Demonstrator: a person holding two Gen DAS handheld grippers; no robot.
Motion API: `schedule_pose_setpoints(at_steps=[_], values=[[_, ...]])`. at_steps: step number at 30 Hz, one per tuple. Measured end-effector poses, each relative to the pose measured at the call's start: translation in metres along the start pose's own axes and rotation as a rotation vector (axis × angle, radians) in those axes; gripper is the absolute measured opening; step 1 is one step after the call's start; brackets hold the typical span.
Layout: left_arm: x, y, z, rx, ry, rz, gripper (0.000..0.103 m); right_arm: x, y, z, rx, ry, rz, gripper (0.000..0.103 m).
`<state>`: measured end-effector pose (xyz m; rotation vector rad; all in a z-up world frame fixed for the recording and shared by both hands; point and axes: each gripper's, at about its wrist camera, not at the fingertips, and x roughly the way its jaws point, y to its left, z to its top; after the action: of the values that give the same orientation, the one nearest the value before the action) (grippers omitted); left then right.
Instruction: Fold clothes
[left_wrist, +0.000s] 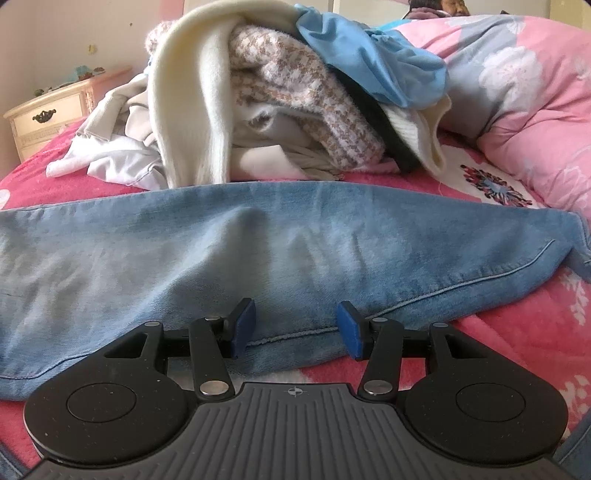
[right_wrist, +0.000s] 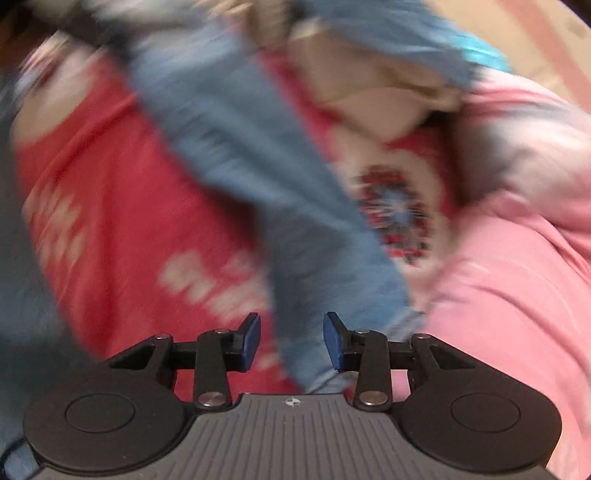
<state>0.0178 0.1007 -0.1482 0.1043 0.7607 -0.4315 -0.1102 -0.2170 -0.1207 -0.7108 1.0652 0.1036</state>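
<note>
Your jeans (left_wrist: 258, 251) lie spread flat across the red-and-pink blanket (left_wrist: 517, 332), one leg stretching sideways just ahead of your left gripper (left_wrist: 295, 326), whose blue-padded fingers (left_wrist: 245, 323) stand apart above the denim's near hem, holding nothing. Your right gripper (right_wrist: 291, 341) is spread too, empty, a blurred denim leg running beneath it. Behind the jeans sits a heap of clothes (left_wrist: 280, 92), with a pink flowered quilt (left_wrist: 517, 92) beside it.
</note>
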Motion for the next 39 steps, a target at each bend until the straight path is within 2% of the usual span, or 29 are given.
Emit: schedule_pose_setpoints(at_steps=[3,5,6,8,9,11,14,16,17,19,23,25,26,27,28,30,32,34,37,39], values=[[-0.001,0.000,0.000,0.006,0.003,0.008,0.049,0.006,0.024,-0.006,-0.161,0.022,-0.020,0.042],[-0.002,0.001,-0.001,0.003,0.004,0.008,0.050,0.011,0.039,-0.010,-0.263,0.037,-0.033,0.038],[-0.002,0.001,-0.001,0.001,0.004,0.009,0.050,0.014,0.035,-0.011,-0.245,0.046,-0.027,0.036],[-0.001,0.002,-0.001,-0.001,0.003,0.009,0.050,0.014,0.028,-0.009,-0.206,0.053,-0.042,0.002],[-0.001,0.002,-0.001,-0.001,0.002,0.008,0.050,0.013,0.025,-0.008,-0.197,0.051,-0.066,0.001],[-0.001,0.003,-0.002,-0.004,-0.001,0.004,0.050,0.003,0.024,-0.004,-0.250,0.001,-0.175,0.001],[-0.001,0.004,-0.002,-0.008,-0.005,-0.002,0.050,-0.031,0.020,0.010,-0.373,-0.149,-0.403,0.001],[0.000,0.006,-0.002,-0.013,-0.007,-0.006,0.050,-0.057,0.017,0.018,-0.405,-0.242,-0.487,0.001],[0.000,0.006,-0.002,-0.014,-0.007,-0.008,0.050,-0.063,0.020,0.016,-0.435,-0.258,-0.480,0.001],[0.000,0.007,-0.002,-0.016,-0.008,-0.010,0.050,-0.052,0.036,-0.001,-0.577,-0.192,-0.423,0.001],[0.000,0.008,-0.003,-0.015,-0.010,-0.016,0.050,-0.006,0.071,-0.058,-0.911,0.068,-0.215,0.003],[0.000,0.008,-0.003,-0.014,-0.011,-0.019,0.050,0.010,0.072,-0.065,-0.912,0.199,-0.148,0.005],[0.000,0.008,-0.003,-0.014,-0.010,-0.018,0.050,0.017,0.072,-0.068,-0.910,0.261,-0.117,0.006],[0.000,0.008,-0.003,-0.013,-0.010,-0.017,0.050,0.018,0.069,-0.066,-0.887,0.279,-0.109,0.010],[0.000,0.008,-0.003,-0.012,-0.010,-0.017,0.050,0.015,0.063,-0.058,-0.828,0.282,-0.097,0.024],[0.000,0.008,-0.003,-0.012,-0.009,-0.016,0.050,0.003,0.047,-0.040,-0.669,0.296,-0.024,0.035],[0.000,0.008,-0.003,-0.011,-0.008,-0.016,0.050,-0.019,0.020,-0.017,-0.462,0.258,0.062,0.036],[0.000,0.008,-0.002,-0.011,-0.007,-0.015,0.050,-0.041,-0.006,0.003,-0.264,0.185,0.095,0.036],[0.000,0.008,-0.002,-0.011,-0.006,-0.014,0.050,-0.054,-0.039,0.025,-0.026,0.077,0.095,0.036],[0.001,0.008,-0.002,-0.010,-0.005,-0.013,0.050,-0.035,-0.055,0.033,0.063,0.050,0.060,0.034]])
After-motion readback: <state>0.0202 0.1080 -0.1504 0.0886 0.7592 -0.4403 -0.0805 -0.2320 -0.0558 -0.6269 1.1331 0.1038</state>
